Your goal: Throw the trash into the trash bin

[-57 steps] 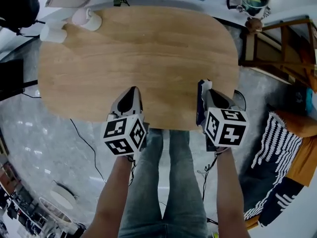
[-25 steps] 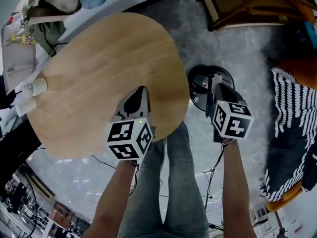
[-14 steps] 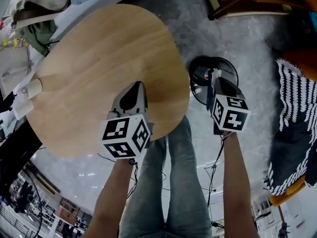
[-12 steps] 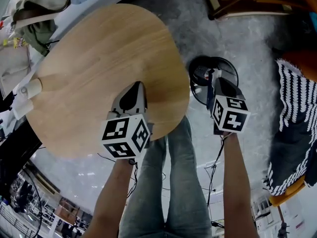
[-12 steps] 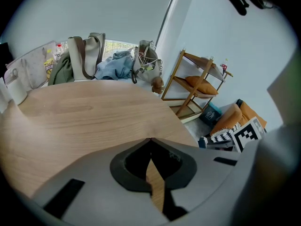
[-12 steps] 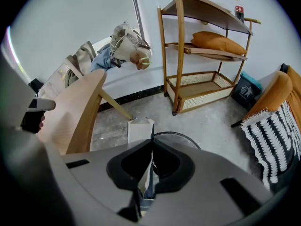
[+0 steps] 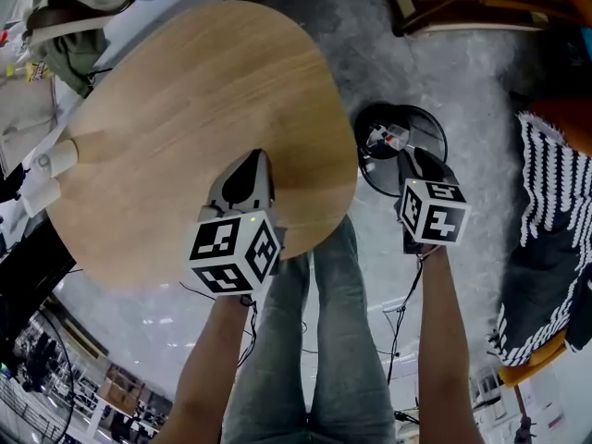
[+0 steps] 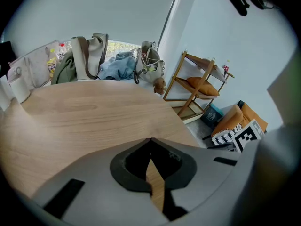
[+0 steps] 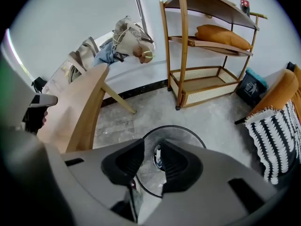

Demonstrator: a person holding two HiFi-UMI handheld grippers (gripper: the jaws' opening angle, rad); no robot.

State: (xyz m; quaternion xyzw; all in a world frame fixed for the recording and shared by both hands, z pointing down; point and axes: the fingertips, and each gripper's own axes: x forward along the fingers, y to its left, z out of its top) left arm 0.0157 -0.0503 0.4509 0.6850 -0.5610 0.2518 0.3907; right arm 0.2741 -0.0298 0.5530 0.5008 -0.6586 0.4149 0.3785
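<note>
While my right claw hangs over the round black mesh trash bin, its jaws have just been opening and stand apart with nothing pressed between them. Inside the bin lies what looks like a small white-and-red scrap of trash, too small to be sure. My left claw is closed tip to tip, empty, above the oval light-wood counter

Even cool light, soft shadows; strong fisheye bending at edges; gripper views vignetted black.
</note>
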